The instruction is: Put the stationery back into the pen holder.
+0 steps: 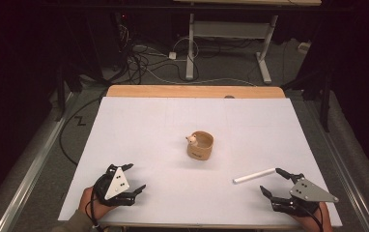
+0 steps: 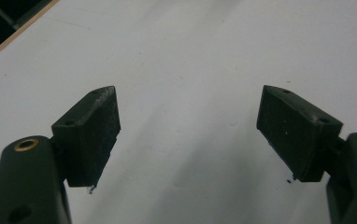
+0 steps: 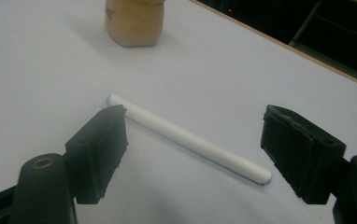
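High view: both grippers sit near the front edge of the white table [image 1: 139, 116], one at each side, and the work in hand looks like picking up the white stick [image 1: 254, 176] that lies on the right half of the sheet. The right gripper [image 1: 275, 182] is held low with its jaws spread wide and nothing between the pads, pointed up the table toward the stick, which reads as a lining-up pose before a grasp. From above, the stick lies at a slant, its near end just beside the upper jaw tip and its far end aimed toward the small tan cup [image 1: 200, 146] at mid-table, which has a little pale figure [image 1: 191, 139] at its rim. In the right gripper view the white stick [image 3: 186, 136] runs diagonally across the gap between the jaws: one end sits just past the tip of the left pad, the other close by the right pad, so the stick is not yet squared to the opening and I judge the hand needs some turning. The cup [image 3: 133, 21] stands well beyond it. The left gripper [image 1: 132, 182] waits on its own side, jaws also wide apart over bare sheet, well away from stick and cup, probably kept clear.
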A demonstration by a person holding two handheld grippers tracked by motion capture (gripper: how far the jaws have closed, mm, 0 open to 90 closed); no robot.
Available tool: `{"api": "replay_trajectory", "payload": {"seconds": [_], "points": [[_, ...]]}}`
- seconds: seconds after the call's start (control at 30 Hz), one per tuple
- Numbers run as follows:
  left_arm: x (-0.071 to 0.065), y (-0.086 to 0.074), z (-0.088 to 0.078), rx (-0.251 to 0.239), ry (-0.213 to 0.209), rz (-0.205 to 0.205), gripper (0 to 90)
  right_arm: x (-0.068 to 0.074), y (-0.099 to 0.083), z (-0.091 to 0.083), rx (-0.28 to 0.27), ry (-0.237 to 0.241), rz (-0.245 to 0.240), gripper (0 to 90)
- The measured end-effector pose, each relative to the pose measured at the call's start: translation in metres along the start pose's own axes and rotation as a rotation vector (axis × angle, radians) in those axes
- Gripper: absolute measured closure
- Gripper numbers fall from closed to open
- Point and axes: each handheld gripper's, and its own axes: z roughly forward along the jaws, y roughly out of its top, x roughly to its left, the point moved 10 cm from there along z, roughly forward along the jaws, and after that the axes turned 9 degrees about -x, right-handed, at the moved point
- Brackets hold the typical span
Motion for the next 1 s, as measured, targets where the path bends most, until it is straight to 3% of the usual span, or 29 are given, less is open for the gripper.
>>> {"api": "replay_trajectory", "payload": {"seconds": [0.17, 0.5, 0.53, 0.77, 0.87, 0.97, 1.0], "points": [[-0.001, 0.0, 0.0, 0.002, -0.003, 0.0, 20.9, 0.0, -0.002, 0.003, 0.077, 0.027, -0.03, 25.5], [-0.003, -0.001, 0.002, 0.013, -0.007, 0.001, 20.9, 0.006, -0.009, 0.018, 0.217, 0.152, -0.098, 24.5], [-0.003, 0.0, 0.002, 0.015, -0.006, 0.004, 20.9, 0.008, -0.008, 0.024, 0.264, 0.198, -0.143, 23.8], [-0.004, -0.001, 0.002, 0.017, -0.008, 0.003, 20.9, 0.012, -0.001, 0.044, 0.387, 0.365, -0.276, 35.5], [-0.003, -0.001, 0.002, 0.016, -0.009, 0.001, 20.9, 0.012, 0.0, 0.052, 0.461, 0.425, -0.323, 40.8], [-0.003, -0.002, 0.003, 0.021, -0.006, 0.005, 20.9, 0.011, -0.001, 0.059, 0.537, 0.477, -0.407, 44.3], [-0.003, -0.002, 0.003, 0.023, -0.005, 0.006, 20.9, 0.012, -0.001, 0.061, 0.559, 0.487, -0.407, 46.5]]}}
